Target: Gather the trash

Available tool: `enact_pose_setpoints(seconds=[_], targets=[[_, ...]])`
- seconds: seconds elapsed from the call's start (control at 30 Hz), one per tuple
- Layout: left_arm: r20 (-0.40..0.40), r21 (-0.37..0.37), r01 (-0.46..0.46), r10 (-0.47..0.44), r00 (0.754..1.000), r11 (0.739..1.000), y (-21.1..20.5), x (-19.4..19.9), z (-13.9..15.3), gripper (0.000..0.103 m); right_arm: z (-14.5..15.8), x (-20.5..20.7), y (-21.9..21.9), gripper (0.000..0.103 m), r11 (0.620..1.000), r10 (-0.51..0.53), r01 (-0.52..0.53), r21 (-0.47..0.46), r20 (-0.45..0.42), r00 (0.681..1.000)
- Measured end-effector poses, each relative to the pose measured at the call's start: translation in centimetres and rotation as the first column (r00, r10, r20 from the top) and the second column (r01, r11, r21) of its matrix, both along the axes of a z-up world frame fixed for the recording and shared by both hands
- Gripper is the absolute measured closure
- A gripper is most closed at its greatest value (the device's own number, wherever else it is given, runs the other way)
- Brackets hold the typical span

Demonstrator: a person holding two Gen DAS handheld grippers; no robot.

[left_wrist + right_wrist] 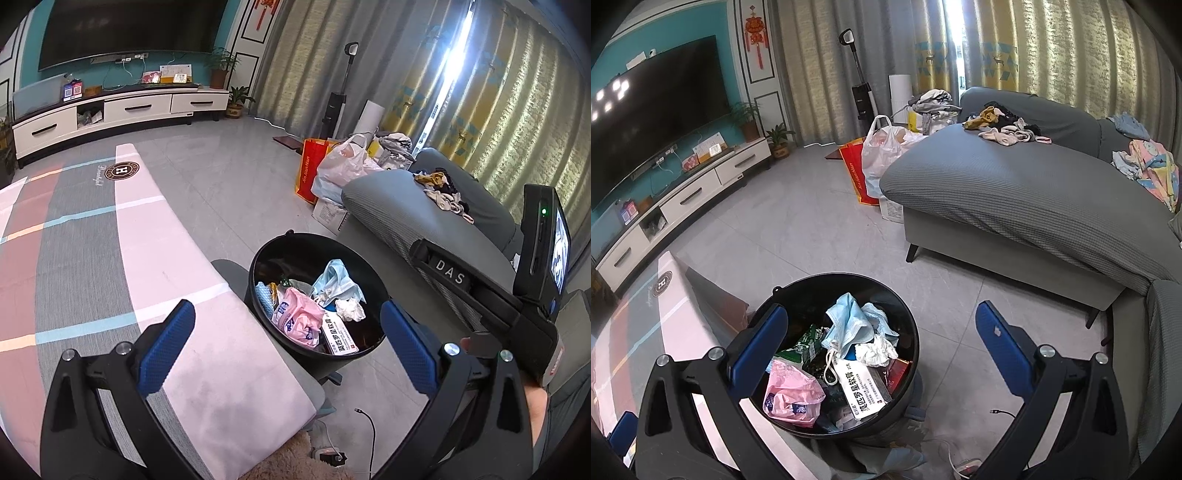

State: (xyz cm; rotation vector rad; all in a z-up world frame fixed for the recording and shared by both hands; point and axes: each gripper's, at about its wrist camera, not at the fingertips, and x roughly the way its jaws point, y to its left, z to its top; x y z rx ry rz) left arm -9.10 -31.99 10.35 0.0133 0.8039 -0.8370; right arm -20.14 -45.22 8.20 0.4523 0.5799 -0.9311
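Note:
A black round bin stands on the floor beside a cloth-covered table. It holds a blue face mask, a crumpled white tissue, a pink plastic bag, a white medicine box and a green wrapper. My left gripper is open and empty above the table edge and the bin. My right gripper is open and empty above the bin. The right gripper's body shows in the left wrist view.
The table has a pink and grey striped cloth. A grey sofa with clothes on it is at the right. Bags sit by the sofa's end. A TV cabinet lines the far wall. A cable lies on the floor.

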Motion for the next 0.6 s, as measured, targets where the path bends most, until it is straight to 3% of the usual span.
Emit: enact_pose_setpoints(seconds=[0.6], targets=[[-0.001,0.002,0.001,-0.001,1.000,1.000,0.11,-0.22,-0.22,0.003,-0.52,-0.41,0.02,0.003,1.000,-0.001,0.001,-0.008,-0.017,1.000]])
